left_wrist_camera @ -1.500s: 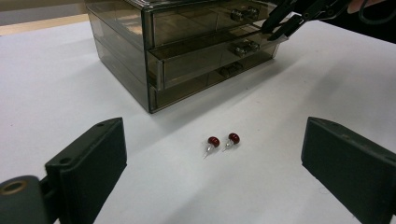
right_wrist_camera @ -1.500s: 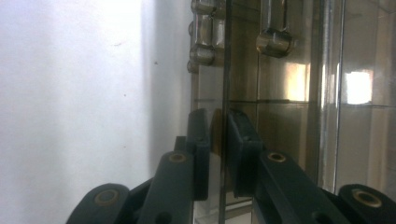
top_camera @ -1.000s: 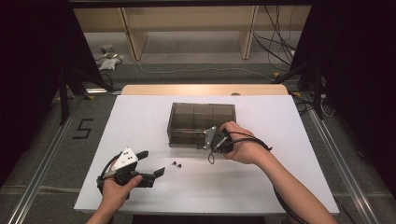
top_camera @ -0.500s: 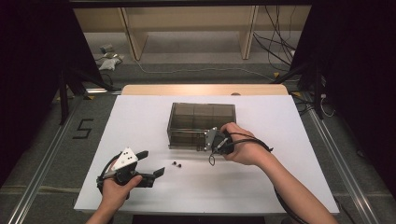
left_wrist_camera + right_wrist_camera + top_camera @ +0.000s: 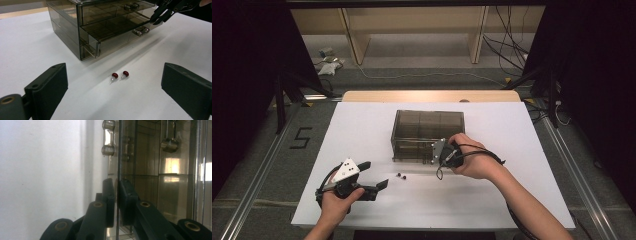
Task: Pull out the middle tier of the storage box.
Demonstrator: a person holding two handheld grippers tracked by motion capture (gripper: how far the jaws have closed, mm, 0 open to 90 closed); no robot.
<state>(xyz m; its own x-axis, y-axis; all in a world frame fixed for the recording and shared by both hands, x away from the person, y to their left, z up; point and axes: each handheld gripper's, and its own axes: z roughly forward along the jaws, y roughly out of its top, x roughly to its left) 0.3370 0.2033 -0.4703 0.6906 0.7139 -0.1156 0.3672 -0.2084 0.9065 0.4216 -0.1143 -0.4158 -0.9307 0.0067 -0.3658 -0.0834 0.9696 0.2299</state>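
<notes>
A smoky see-through drawer box (image 5: 427, 125) stands mid-table. Its middle drawer (image 5: 112, 27) is pulled partly out. My right gripper (image 5: 433, 156) is shut on that drawer's thin front wall (image 5: 116, 165), with one pad on each side of it. The left gripper view catches its tips (image 5: 160, 17) at the drawer's right end. Two small red-headed studs (image 5: 401, 176) lie on the white table in front of the box. My left gripper (image 5: 374, 174) rests low at the front left, open, with the studs (image 5: 119, 75) just ahead between its wide-spread jaws.
The white table top (image 5: 512, 130) has bare room to the left and right of the box. Its front edge runs just behind my left hand. Beyond the table's far edge lie floor, cables and wooden shelf legs (image 5: 477, 35).
</notes>
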